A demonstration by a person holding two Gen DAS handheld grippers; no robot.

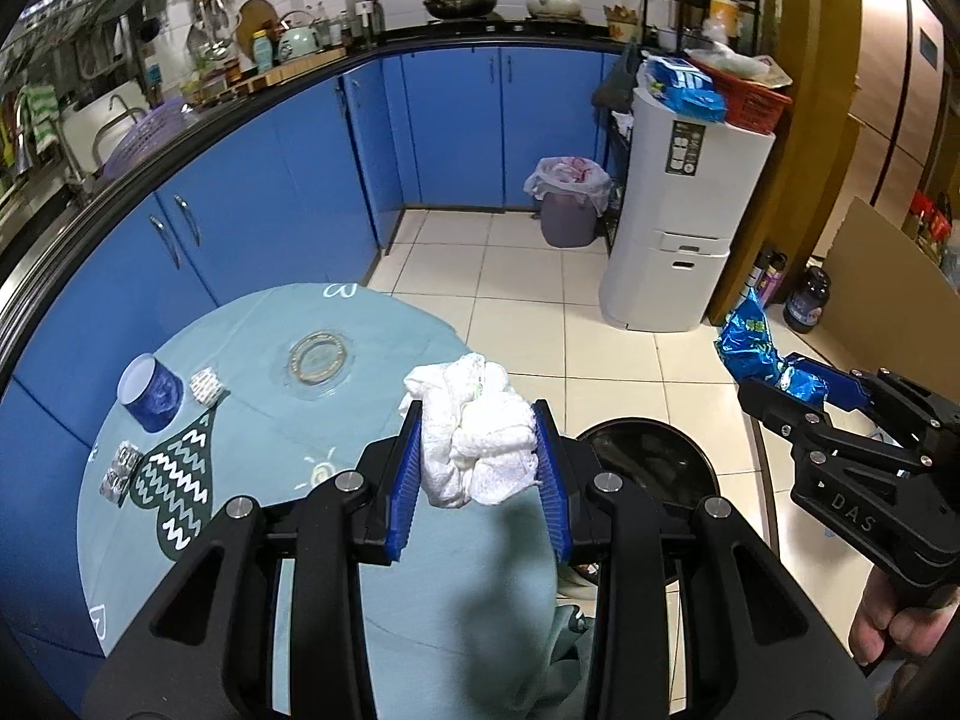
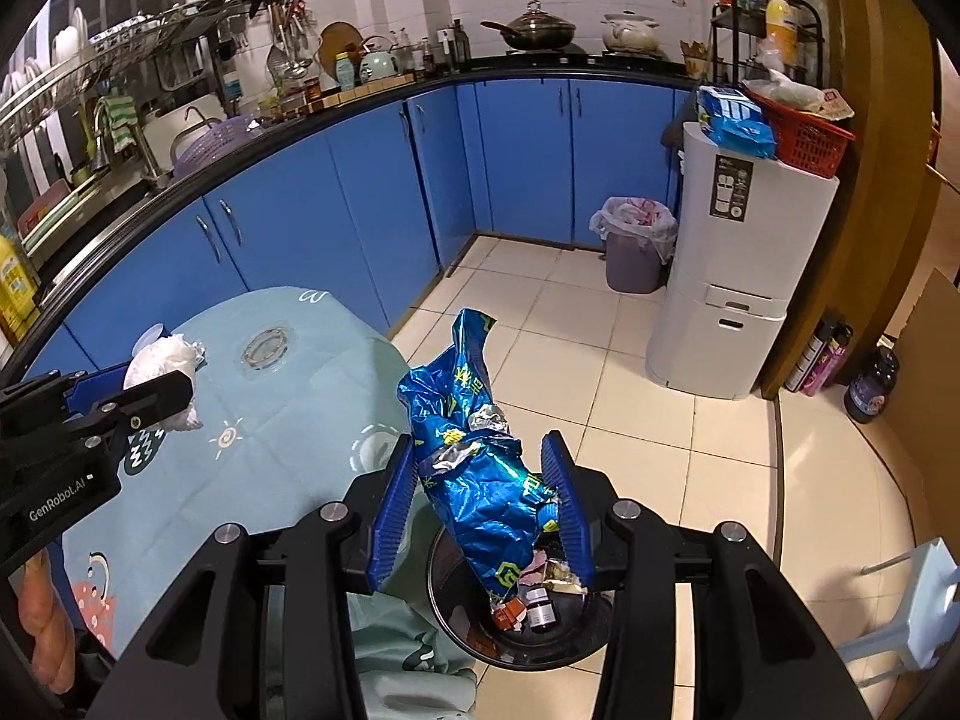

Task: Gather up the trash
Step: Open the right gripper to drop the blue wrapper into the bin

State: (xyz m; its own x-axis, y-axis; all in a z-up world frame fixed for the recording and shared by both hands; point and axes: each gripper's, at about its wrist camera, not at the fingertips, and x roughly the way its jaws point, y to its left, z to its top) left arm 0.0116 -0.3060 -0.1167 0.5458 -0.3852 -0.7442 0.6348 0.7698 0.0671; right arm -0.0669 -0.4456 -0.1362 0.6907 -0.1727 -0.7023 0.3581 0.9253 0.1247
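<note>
My left gripper [image 1: 477, 450] is shut on a crumpled white tissue wad [image 1: 474, 438], held above the right edge of the round table [image 1: 336, 408]. It also shows in the right wrist view [image 2: 165, 378] at the left. My right gripper [image 2: 480, 480] is shut on a crumpled blue foil snack bag [image 2: 474, 438], held over the black trash bin [image 2: 480, 642], which holds several scraps. In the left wrist view the bag [image 1: 753, 348] sits to the right of the bin [image 1: 654, 462]. A blue paper cup [image 1: 150, 393] and two foil blister packs [image 1: 207, 385] [image 1: 120, 471] lie on the table's left.
A glass ashtray [image 1: 316, 358] sits mid-table. Blue kitchen cabinets [image 1: 252, 192] curve behind. A lined grey bin [image 1: 570, 204] and a white appliance [image 1: 678, 222] stand on the tiled floor. A white stool [image 2: 906, 606] is at the right.
</note>
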